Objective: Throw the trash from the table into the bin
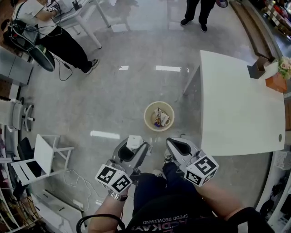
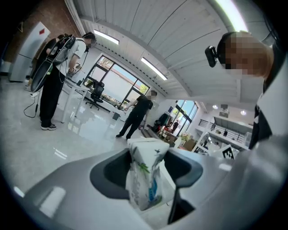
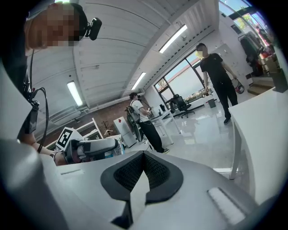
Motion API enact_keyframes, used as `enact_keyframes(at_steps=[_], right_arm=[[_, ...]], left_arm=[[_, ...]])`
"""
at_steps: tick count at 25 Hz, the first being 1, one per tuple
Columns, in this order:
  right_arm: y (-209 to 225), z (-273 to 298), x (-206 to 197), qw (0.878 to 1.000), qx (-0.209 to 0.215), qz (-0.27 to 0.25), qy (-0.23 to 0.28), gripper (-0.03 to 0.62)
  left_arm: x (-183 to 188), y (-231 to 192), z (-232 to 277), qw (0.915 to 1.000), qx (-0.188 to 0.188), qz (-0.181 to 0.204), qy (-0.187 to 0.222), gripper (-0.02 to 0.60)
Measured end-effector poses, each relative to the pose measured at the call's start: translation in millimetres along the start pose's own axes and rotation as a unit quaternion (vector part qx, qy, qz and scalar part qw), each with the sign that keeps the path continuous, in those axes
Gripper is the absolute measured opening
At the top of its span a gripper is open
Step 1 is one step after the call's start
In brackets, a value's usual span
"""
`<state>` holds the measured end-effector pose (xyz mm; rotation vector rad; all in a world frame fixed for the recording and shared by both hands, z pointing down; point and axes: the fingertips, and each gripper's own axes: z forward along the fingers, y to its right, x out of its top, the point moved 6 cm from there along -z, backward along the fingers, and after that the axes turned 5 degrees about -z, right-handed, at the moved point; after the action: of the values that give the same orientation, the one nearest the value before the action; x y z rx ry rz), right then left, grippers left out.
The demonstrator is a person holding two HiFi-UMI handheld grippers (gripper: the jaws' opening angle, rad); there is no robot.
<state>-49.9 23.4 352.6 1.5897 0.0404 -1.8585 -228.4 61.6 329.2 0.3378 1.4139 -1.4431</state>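
A round beige bin (image 1: 159,116) stands on the grey floor ahead of me, with some wrappers inside. In the head view my left gripper (image 1: 135,146) sits low at centre left, short of the bin, shut on a white milk carton (image 1: 133,142). In the left gripper view the carton (image 2: 145,179), printed green and blue, stands upright between the pads. My right gripper (image 1: 175,146) is beside it, short of the bin, with nothing in it. Its jaws meet in the right gripper view (image 3: 143,158). The white table (image 1: 236,104) is to the right of the bin.
A potted plant (image 1: 278,77) stands at the table's far right corner. A white folding chair (image 1: 43,154) and cables lie at the left. One person (image 1: 59,38) is at a desk at the upper left; another (image 1: 195,11) stands at the far end.
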Motion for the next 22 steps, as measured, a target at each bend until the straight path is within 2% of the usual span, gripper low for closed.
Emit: enact_keyframes(at_steps=[8, 15, 22], right_arm=[[37.6, 21.6, -23.4, 0.996, -0.074, 0.042, 0.005, 0.000], [52.3, 51.4, -65.0, 0.988, -0.151, 0.044, -0.006, 0.000], [83.2, 90.7, -128.3, 0.976, -0.213, 0.040, -0.021, 0.000]], left_arm=[[-7.7, -38.8, 61.5, 0.9981, -0.043, 0.014, -0.042, 0.238], [-25.5, -94.7, 101.4, 0.9937, -0.077, -0.002, -0.082, 0.238], [-72.4, -145.1, 134.8, 0.9872, -0.099, 0.034, -0.120, 0.238]])
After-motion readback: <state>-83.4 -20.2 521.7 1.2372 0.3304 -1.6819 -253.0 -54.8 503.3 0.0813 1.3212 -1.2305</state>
